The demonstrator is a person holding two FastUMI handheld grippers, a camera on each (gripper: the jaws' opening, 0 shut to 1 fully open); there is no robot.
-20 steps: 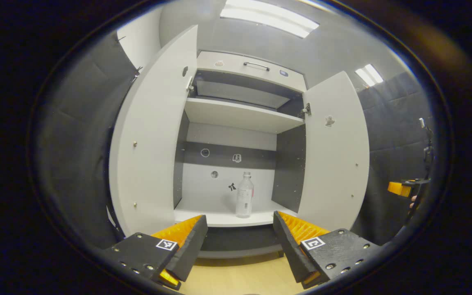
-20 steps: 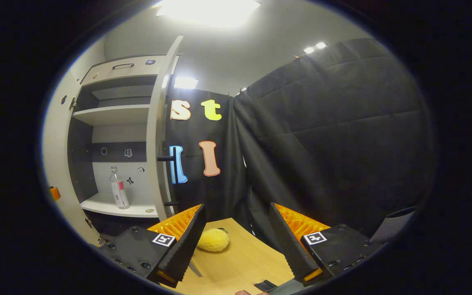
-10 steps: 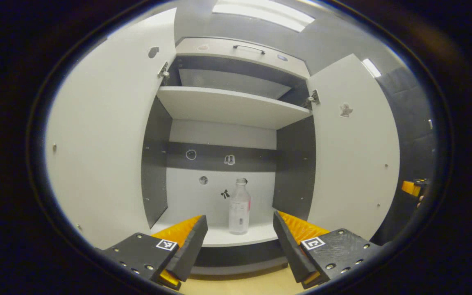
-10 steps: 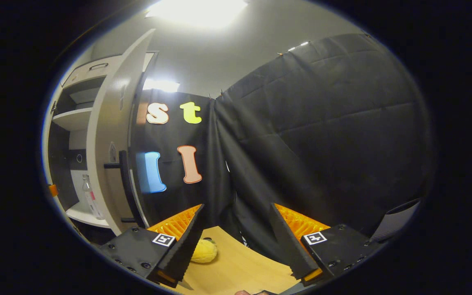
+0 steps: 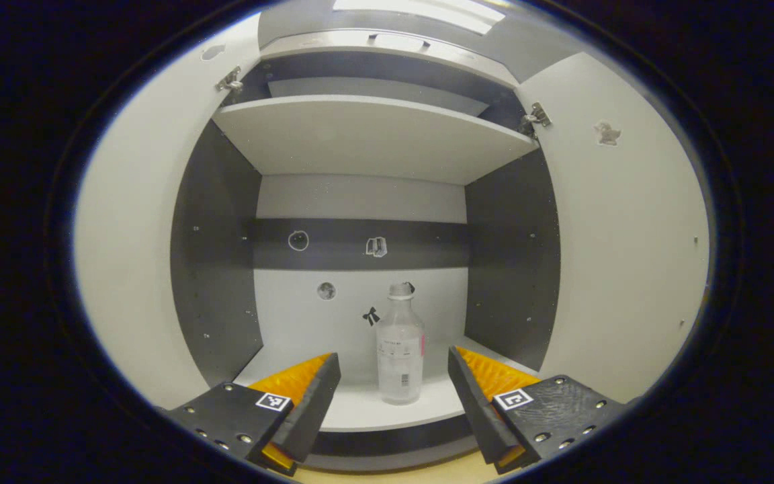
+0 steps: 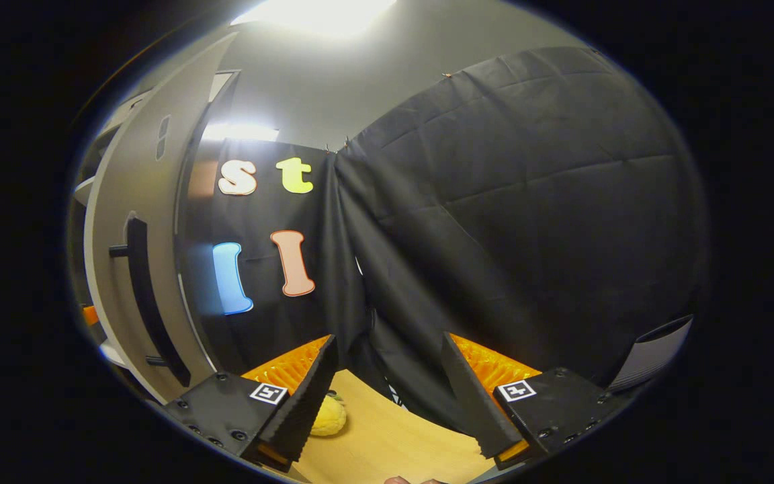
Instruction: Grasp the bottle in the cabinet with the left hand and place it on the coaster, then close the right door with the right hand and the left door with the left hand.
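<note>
Your left tool (image 5: 394,396) is released, fingers spread wide at the bottom of the left gripper view, nothing between them. The bottle (image 5: 400,349) stands upright on the lower shelf (image 5: 367,410) of the cabinet (image 5: 216,235), centre-low in frame, lined up with the gap between your fingers but beyond the tips, not touched. Versus a second ago you've pushed in closer: bottle and cabinet interior are bigger, the upper shelf (image 5: 367,134) now spans the top of frame, and the bench strip at the bottom has nearly gone. Left door (image 5: 132,255) fills the left edge, right door (image 5: 629,255) the right edge, both open. Small stickers (image 5: 298,240) on the back wall, mid frame.

Your right tool (image 6: 387,396) is also released, fingers apart and empty at the bottom of the right gripper view. It has swung away from the cabinet: a second ago this view showed the bottle and shelves at left, now you get the outer face of the right door (image 6: 125,282) with its dark bar handle (image 6: 148,302) at the left edge. A yellow round object (image 6: 328,417) lies on the bench (image 6: 394,444), partly hidden behind your left-hand finger. A bit of orange (image 6: 89,314) shows at far left past the door edge; can't tell what it is.
</note>
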